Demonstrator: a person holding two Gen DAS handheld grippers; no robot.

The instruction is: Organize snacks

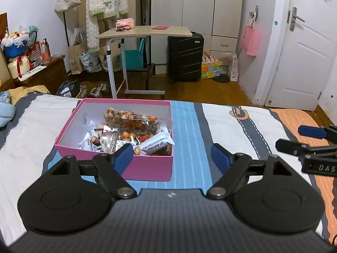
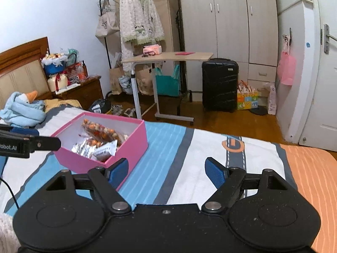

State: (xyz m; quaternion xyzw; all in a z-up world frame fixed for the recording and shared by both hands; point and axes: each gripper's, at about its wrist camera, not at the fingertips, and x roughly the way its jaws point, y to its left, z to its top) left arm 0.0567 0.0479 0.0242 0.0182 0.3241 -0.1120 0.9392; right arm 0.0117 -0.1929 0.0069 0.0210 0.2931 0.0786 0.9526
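A pink box sits on the bed, on the striped cover. The snacks are all inside it: a long clear bag of round nuts lies across the far part, and small white and silver packets are piled in front of it. No snack shows on the cover outside the box.

The left tongs have their blue pads wide apart, with nothing between them. The right tongs are wide apart too, and empty.

The box lies ahead of the left tongs and a bit to their left. Its near wall is just past the left pad. From the right tongs the box lies ahead and off to the left, with its near corner by their left pad. So the left tongs look nearer to the snacks. The long bag runs side to side as the left tongs see it.

There is lots of open cover to the right of the box. The far edge of the bed is just behind the box, so a push that way could tip it onto the floor. The two tongs are close beside each other and could bump.
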